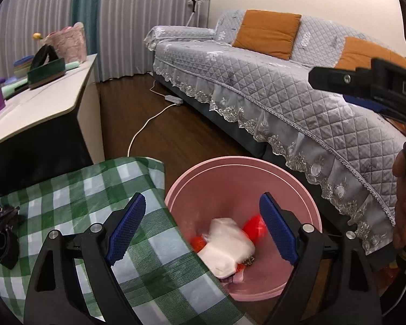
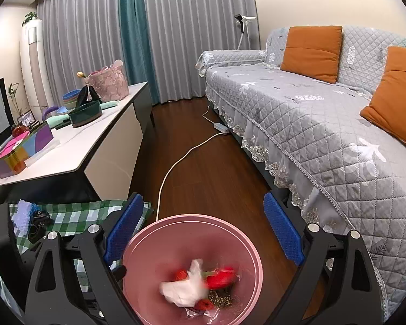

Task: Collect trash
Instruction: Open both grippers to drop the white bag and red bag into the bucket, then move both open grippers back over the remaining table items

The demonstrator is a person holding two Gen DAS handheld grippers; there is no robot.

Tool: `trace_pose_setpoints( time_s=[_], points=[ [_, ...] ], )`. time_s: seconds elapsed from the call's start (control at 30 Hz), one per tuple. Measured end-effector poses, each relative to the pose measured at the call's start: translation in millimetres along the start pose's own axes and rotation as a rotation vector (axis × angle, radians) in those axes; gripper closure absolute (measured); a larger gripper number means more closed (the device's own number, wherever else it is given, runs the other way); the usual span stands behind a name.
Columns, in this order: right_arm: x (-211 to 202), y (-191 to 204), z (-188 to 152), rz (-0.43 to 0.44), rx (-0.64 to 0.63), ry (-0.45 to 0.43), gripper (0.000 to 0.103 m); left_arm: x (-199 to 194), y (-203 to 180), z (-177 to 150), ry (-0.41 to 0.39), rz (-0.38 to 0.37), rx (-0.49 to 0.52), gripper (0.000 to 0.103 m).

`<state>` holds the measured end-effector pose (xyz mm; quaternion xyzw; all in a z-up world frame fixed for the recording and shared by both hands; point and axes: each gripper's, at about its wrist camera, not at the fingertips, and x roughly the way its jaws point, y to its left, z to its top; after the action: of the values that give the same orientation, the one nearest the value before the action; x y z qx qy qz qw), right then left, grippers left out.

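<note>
Both grippers, left gripper (image 1: 201,228) and right gripper (image 2: 203,227), hang wide open and empty over the pink bin (image 2: 159,223). White tissue (image 2: 185,288) and red scraps (image 2: 219,277) already lie inside. Dark bits (image 1: 5,233) remain on the checked cloth (image 1: 75,187), left.

**Things around the room**

A grey sofa (image 2: 311,113) fills the side at 3 o'clock, with orange pillows (image 2: 311,51) on it. A white cord (image 2: 176,168) lies on the brown floor (image 2: 203,184). At 9 o'clock a white table (image 2: 75,157) holds a green bowl (image 2: 85,113) and a pink bag (image 2: 107,85). Grey curtains (image 2: 189,35) hang at 12 o'clock. A green checked cloth (image 1: 81,189) lies at 7 o'clock.
</note>
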<state>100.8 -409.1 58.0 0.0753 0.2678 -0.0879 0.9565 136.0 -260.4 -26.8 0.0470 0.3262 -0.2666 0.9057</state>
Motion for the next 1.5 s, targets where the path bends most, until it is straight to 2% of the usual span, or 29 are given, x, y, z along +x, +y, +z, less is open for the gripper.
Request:
trace_pose_setpoints(
  time_s=[0.33, 0.67, 0.87, 0.97, 1.03, 1.13, 1.23, 1.5],
  points=[
    [-2.8, 18.0, -0.2, 0.031, -0.01, -0.001, 0.014, -50.3, 26.5, -0.4, -0.046, 0.055, -0.029, 0.02],
    [-25.0, 71.6, -0.6, 0.136, -0.051, -0.025, 0.017, -126.3, 76.1, -9.9, -0.115, 0.154, -0.066, 0.023],
    [-33.6, 113.6, -4.5, 0.234, -0.106, -0.032, 0.031, -160.5, 114.9, -29.6, -0.145, 0.215, -0.129, 0.037],
    [-30.5, 136.6, -10.2, 0.279, -0.138, -0.012, 0.044, -170.2, 140.3, -46.1, -0.145, 0.256, -0.186, 0.05],
    [-26.4, 150.0, -14.4, 0.305, -0.158, 0.007, 0.057, -173.3, 156.3, -54.9, -0.138, 0.275, -0.223, 0.057],
    [-19.3, 169.8, -19.2, 0.342, -0.174, 0.03, 0.069, -178.0, 178.1, -65.2, -0.135, 0.311, -0.254, 0.06],
    [-11.1, 187.8, -22.7, 0.379, -0.179, 0.048, 0.071, -183.9, 198.3, -74.4, -0.133, 0.348, -0.277, 0.065],
    [13.2, 234.9, -43.0, 0.467, -0.231, 0.09, 0.071, -189.7, 246.9, -87.8, -0.139, 0.417, -0.364, 0.067]
  ],
)
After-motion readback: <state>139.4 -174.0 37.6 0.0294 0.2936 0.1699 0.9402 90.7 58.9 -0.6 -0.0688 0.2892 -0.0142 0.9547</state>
